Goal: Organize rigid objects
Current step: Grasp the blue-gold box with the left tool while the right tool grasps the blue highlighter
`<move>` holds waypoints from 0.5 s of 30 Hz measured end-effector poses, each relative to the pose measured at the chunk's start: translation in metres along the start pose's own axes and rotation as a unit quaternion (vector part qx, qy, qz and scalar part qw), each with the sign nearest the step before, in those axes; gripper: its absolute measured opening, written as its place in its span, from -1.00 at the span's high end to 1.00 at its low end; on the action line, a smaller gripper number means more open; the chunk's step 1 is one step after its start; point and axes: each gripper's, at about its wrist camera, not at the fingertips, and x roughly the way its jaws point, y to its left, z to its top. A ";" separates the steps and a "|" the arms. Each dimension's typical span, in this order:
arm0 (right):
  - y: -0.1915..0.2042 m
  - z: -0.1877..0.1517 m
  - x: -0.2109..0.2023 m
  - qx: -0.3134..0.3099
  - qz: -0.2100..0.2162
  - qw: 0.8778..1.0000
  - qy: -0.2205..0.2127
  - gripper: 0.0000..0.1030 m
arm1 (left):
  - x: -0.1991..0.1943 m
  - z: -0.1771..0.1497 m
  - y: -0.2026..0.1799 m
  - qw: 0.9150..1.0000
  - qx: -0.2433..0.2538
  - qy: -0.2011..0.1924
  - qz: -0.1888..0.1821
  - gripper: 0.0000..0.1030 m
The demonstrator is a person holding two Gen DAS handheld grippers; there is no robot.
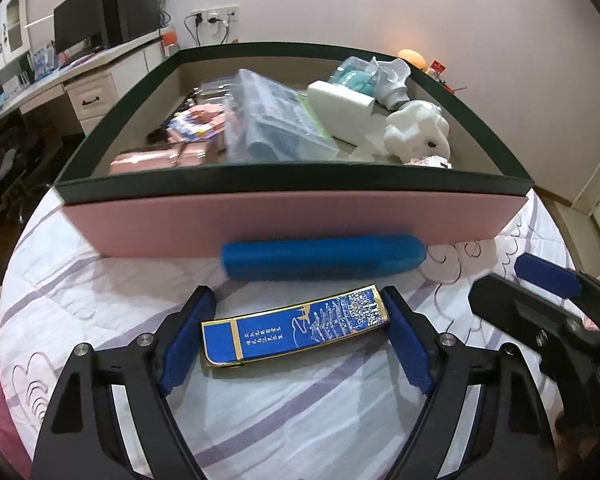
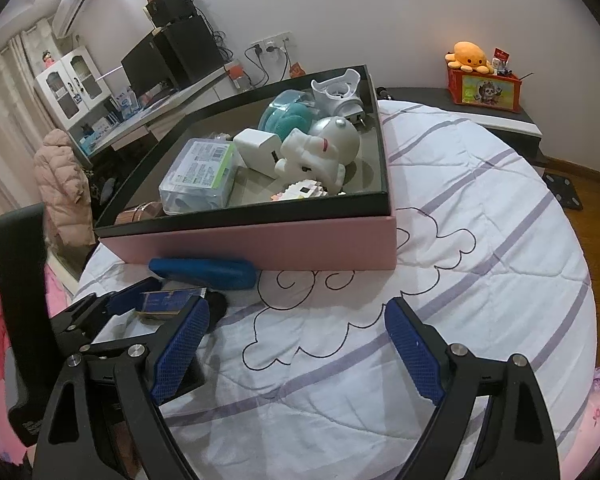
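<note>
A flat blue and gold case [image 1: 296, 326] lies on the quilt between the open fingers of my left gripper [image 1: 298, 312]; the pads flank its two ends, and I cannot tell if they touch it. Beyond it a blue cylindrical case [image 1: 322, 258] lies against the pink box [image 1: 292, 222]. My right gripper [image 2: 296, 320] is open and empty over the quilt, right of the left gripper [image 2: 156, 300]. The flat case [image 2: 172, 300] and the blue cylindrical case [image 2: 204, 272] show at left in the right wrist view. The right gripper's finger [image 1: 548, 276] shows at right in the left wrist view.
The pink box [image 2: 260, 246] with a dark rim holds a clear plastic case [image 2: 198, 174], a white charger [image 2: 258, 152], a white toy figure [image 2: 320, 152], a teal item [image 2: 292, 114] and pink packets [image 1: 160, 158]. A desk [image 1: 76, 76] stands left; a red box with an orange plush [image 2: 484, 80] stands at the far right.
</note>
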 end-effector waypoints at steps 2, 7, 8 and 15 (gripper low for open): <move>0.003 0.000 0.003 -0.004 -0.001 1.000 0.003 -0.76 | -0.006 -0.005 0.008 1.000 -0.003 -0.001 0.003 -0.64; 0.018 0.002 0.015 -0.026 0.004 1.000 0.016 -0.76 | -0.016 -0.013 0.033 1.000 -0.008 -0.002 0.013 -0.64; 0.023 0.002 0.019 -0.035 0.007 0.999 0.020 -0.76 | -0.016 -0.013 0.037 1.000 -0.008 -0.002 0.015 -0.64; 0.049 0.010 0.048 -0.100 0.018 0.994 0.043 -0.81 | -0.022 -0.018 0.072 0.999 -0.021 -0.006 0.030 -0.64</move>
